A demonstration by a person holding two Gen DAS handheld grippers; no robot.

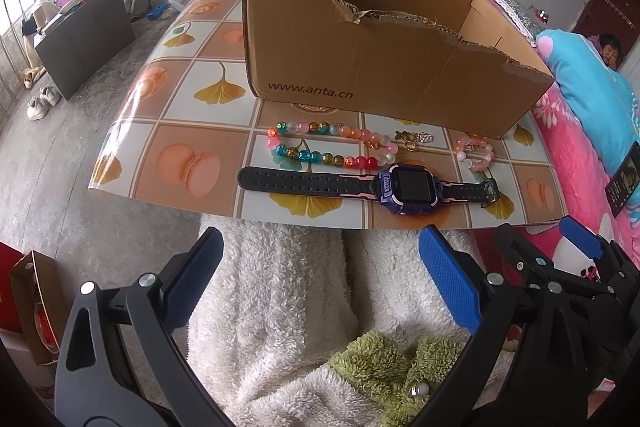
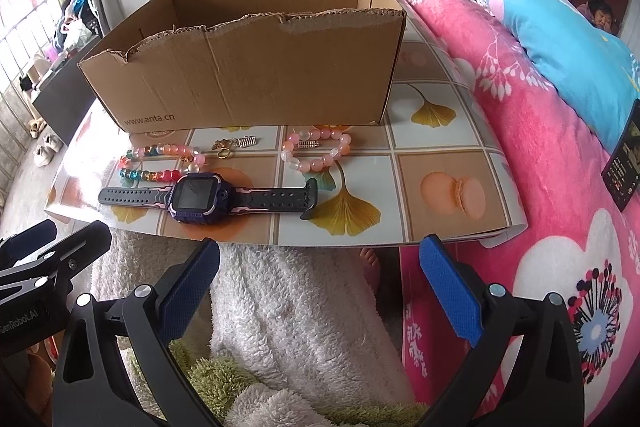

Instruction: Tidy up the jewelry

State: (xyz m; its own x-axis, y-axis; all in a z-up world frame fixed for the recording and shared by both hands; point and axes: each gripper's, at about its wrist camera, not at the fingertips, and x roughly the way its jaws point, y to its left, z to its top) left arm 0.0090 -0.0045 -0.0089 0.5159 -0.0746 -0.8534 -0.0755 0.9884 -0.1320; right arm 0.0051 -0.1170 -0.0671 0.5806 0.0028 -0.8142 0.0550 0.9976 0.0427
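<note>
Tongs, left [image 1: 320, 267] and right [image 2: 320, 267], are hanging wide open, gripping nothing, short of the worktop [image 2: 460, 155] edge. Watch [image 1: 404, 187] is lying nearest; colourful bead string [image 1: 332, 145], pink bracelet [image 2: 320, 151] and gold charms [image 2: 236, 145] are lying between it and the cardboard box [image 1: 380, 67].

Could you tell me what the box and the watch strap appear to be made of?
Box: brown corrugated cardboard, matte, its torn top edge showing fluting. Watch strap: probably rubber or silicone, matte black with punched holes and pink trim.
</note>
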